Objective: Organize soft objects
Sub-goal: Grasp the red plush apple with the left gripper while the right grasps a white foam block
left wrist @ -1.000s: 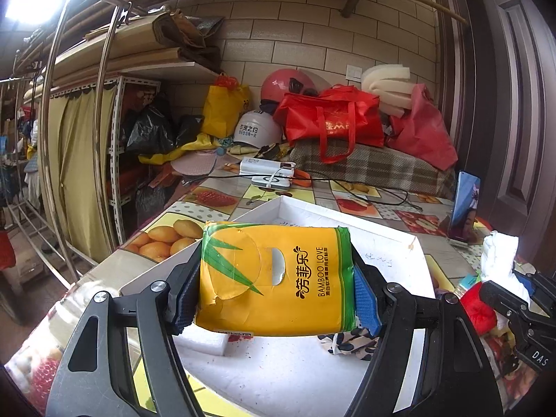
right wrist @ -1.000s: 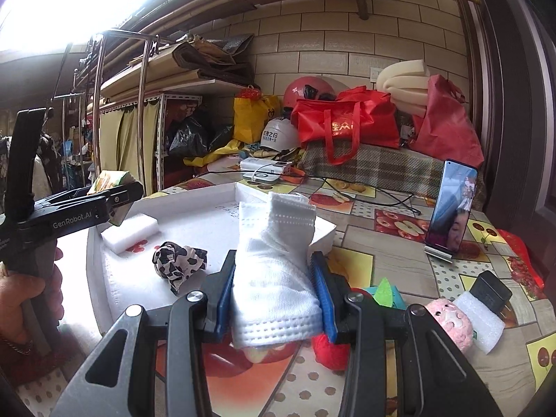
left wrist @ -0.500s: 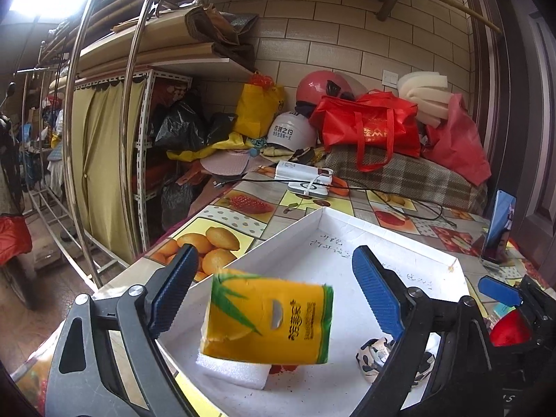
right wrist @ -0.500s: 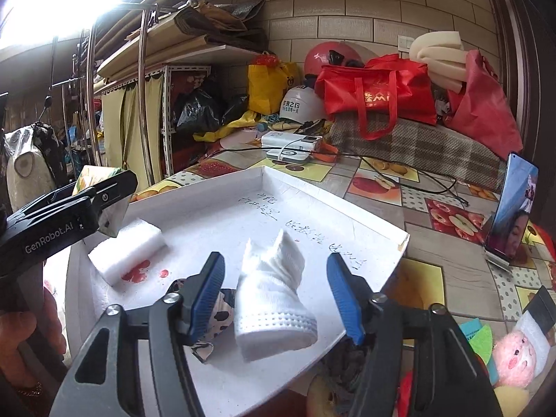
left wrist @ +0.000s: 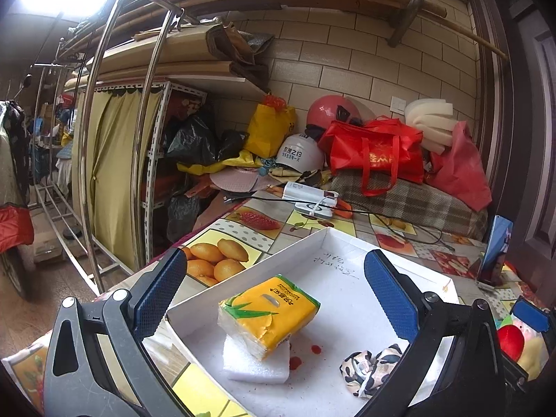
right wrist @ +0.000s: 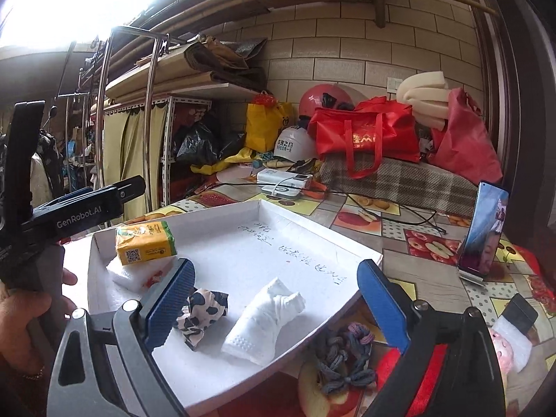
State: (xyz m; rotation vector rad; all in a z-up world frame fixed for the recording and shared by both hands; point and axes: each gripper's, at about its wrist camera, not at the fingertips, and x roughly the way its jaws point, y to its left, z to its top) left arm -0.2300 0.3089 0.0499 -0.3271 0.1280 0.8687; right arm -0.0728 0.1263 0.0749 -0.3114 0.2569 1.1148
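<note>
Because the job is to gather soft things into one place, the shallow white tray [right wrist: 351, 243] on the fruit-patterned tablecloth [left wrist: 222, 239] serves as the collecting bin, and both tools now stand over it with nothing in them. The left gripper [left wrist: 274, 292] has just been opening and its blue pads [left wrist: 158, 297] are spread as wide as they go, nothing between them; the yellow tissue pack [left wrist: 269, 311] lies below and beyond, tilted, one end propped on the white foam block [left wrist: 257, 361] in the tray's near-left corner, which looks like the result of a drop rather than a careful set-down. The right gripper [right wrist: 274, 305] has likewise just been opening, and its jaws stand wide with the folded white cloth [right wrist: 267, 319] lying loose on the tray floor between and beyond them, touched by neither pad. Just beside the cloth sits a crumpled cow-print fabric piece [right wrist: 201, 312]. Outside the tray's near-right edge, the knotted grey cord [right wrist: 344, 358], a red soft item [left wrist: 510, 342] and a pink plush toy [right wrist: 500, 351] remain on the table, so I judge the sorting only partly done. The standing phone [right wrist: 483, 236] is near that pile and could be knocked during the next reach.
</note>
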